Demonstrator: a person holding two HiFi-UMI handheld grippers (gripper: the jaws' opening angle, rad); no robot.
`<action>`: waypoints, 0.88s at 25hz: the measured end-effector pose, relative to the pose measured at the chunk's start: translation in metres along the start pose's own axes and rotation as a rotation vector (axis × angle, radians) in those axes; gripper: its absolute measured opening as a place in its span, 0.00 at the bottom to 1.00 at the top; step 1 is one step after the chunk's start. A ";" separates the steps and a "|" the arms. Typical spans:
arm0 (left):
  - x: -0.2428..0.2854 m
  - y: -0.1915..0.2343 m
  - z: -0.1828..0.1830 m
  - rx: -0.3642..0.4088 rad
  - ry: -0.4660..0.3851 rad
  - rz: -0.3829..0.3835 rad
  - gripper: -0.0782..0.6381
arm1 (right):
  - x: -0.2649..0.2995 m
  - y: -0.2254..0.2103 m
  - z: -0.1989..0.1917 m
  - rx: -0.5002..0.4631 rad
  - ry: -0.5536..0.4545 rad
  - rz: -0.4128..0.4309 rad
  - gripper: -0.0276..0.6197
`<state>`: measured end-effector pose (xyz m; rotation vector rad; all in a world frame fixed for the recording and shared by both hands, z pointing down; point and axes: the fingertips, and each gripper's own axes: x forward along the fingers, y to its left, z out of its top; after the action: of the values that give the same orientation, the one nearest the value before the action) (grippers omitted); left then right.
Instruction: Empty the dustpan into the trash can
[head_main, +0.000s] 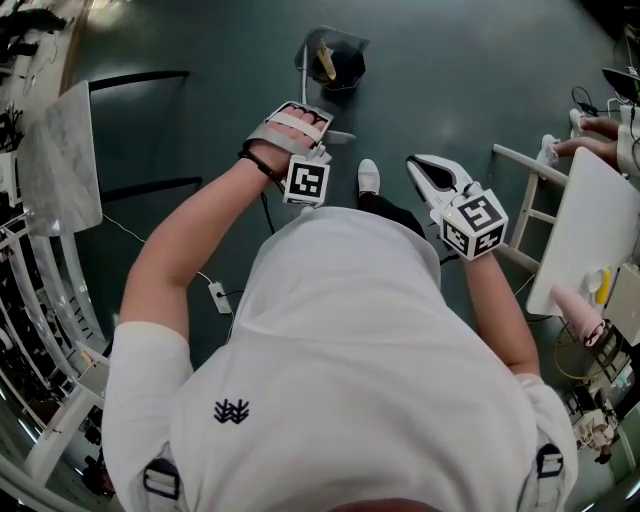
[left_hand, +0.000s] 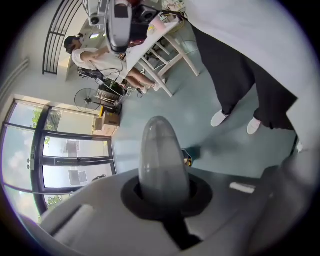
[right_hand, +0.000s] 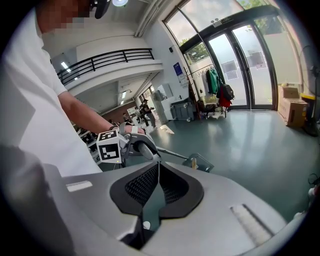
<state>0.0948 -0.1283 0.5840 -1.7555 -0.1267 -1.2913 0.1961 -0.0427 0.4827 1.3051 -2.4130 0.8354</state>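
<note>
A dark long-handled dustpan (head_main: 336, 63) sits low over the green floor ahead of me, with a yellow scrap lying in it. My left gripper (head_main: 322, 134) is shut on the rounded grey end of its handle (left_hand: 159, 150), which fills the space between the jaws in the left gripper view. The right gripper view shows the handle rod running down to the dustpan (right_hand: 199, 162). My right gripper (head_main: 416, 164) is held to the right of the handle, shut, with nothing between its meeting tips (right_hand: 156, 166). No trash can shows in any view.
A white table (head_main: 585, 235) and a white wooden frame (head_main: 524, 214) stand to the right, with another person's feet (head_main: 592, 125) beyond. A marble-topped table (head_main: 60, 160) is at left. A power strip (head_main: 218, 297) and cable lie on the floor. My shoe (head_main: 368, 177) is near the dustpan.
</note>
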 end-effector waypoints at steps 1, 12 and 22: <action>0.000 0.001 0.000 0.014 0.003 0.004 0.18 | 0.000 0.000 0.001 -0.001 -0.002 0.000 0.06; 0.011 -0.015 0.001 0.537 0.123 -0.039 0.18 | -0.003 -0.001 -0.003 0.010 -0.013 -0.006 0.06; 0.013 -0.001 -0.009 0.676 0.211 -0.097 0.18 | -0.008 -0.001 -0.009 0.034 -0.027 -0.008 0.06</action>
<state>0.0936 -0.1391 0.5955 -1.0439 -0.4728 -1.2964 0.2017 -0.0322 0.4865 1.3467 -2.4228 0.8649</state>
